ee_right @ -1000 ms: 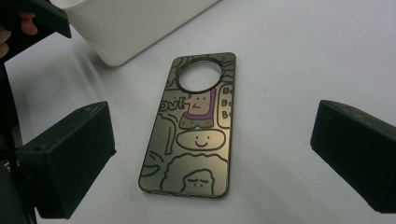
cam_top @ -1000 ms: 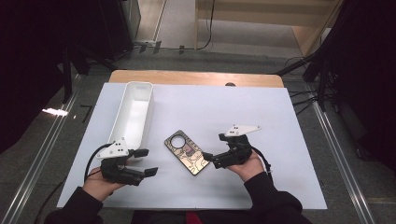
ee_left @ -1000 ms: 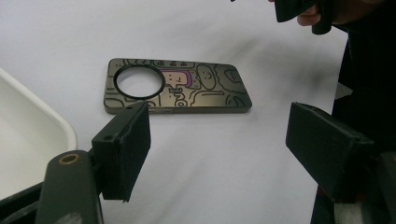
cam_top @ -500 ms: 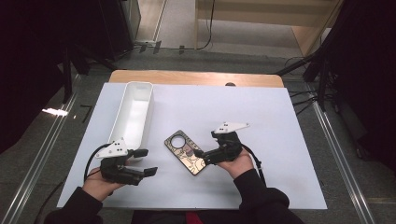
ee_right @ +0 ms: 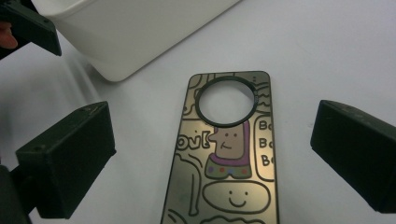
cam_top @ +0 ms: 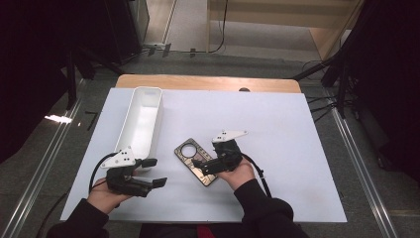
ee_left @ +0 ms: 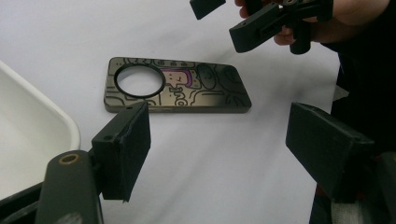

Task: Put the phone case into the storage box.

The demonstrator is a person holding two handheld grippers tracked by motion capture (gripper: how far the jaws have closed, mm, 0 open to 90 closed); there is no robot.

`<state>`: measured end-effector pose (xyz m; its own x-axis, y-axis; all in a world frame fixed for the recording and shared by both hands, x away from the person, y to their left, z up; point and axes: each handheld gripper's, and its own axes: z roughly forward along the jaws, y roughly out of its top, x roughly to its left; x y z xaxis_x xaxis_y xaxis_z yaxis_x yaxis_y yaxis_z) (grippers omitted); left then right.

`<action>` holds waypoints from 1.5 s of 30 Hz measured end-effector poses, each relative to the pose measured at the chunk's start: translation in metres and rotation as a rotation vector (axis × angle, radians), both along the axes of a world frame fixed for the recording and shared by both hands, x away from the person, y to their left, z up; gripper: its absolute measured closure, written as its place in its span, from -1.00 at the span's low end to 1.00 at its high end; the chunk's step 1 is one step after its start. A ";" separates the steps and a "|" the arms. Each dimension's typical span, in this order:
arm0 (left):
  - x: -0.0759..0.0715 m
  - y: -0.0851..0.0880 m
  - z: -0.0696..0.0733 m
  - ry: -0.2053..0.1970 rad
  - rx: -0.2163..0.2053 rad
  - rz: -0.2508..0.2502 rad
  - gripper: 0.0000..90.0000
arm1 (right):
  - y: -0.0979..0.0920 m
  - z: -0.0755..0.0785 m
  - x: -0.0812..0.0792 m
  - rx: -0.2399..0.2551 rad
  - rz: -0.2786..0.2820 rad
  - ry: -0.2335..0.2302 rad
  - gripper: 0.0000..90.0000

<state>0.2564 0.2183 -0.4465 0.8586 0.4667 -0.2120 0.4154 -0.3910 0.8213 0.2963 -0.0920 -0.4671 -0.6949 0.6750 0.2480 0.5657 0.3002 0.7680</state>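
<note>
A metallic phone case (cam_top: 189,155) with cartoon drawings and a round camera hole lies flat on the white mat; it is also in the left gripper view (ee_left: 177,88) and the right gripper view (ee_right: 224,158). My right gripper (cam_top: 202,167) hovers open over the case's near end, a jaw on either side of the case in its own view (ee_right: 212,156), not touching it. My left gripper (cam_top: 155,172) stands open to the left of the case, near the tray's front end, nothing between its jaws (ee_left: 224,149). The right gripper (ee_left: 243,18) shows beyond the case there.
A long white tray (cam_top: 141,119) stands left of the case, its corner close to the left gripper (ee_left: 28,135) and behind the case (ee_right: 130,28). The white mat (cam_top: 277,129) covers the table, with the wooden edge (cam_top: 208,82) at the back.
My right gripper has moved left and now stands over the near end of the phone case. The left gripper and the case have stayed put.
</note>
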 end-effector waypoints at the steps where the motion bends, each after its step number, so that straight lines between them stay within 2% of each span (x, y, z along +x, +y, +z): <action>1: 0.000 0.000 0.000 0.000 -0.004 0.000 -0.51 | 0.001 -0.001 0.000 0.002 -0.003 0.001 -1.00; 11: 0.000 0.000 0.000 -0.002 -0.005 -0.001 -0.51 | 0.009 -0.006 0.002 -0.026 -0.007 0.015 -1.00; 19: 0.000 0.000 0.000 -0.002 -0.006 -0.002 -0.51 | 0.012 -0.007 0.003 -0.029 -0.006 0.018 -1.00; 30: 0.000 0.001 0.000 -0.001 -0.010 -0.002 -0.51 | 0.015 -0.009 0.007 -0.063 0.000 0.057 -1.00; 38: 0.000 0.001 0.000 0.002 -0.011 -0.003 -0.51 | 0.017 -0.011 0.008 -0.083 0.001 0.061 -1.00; 42: 0.001 0.002 0.000 0.008 -0.017 0.008 -0.51 | 0.018 -0.014 0.009 -0.119 -0.017 0.048 -1.00; 44: 0.001 0.002 0.000 0.010 -0.019 0.010 -0.51 | 0.018 -0.014 0.009 -0.113 -0.011 0.049 -1.00; 45: 0.001 0.002 0.000 0.009 -0.019 0.010 -0.51 | 0.019 -0.015 0.010 -0.118 -0.008 0.061 -1.00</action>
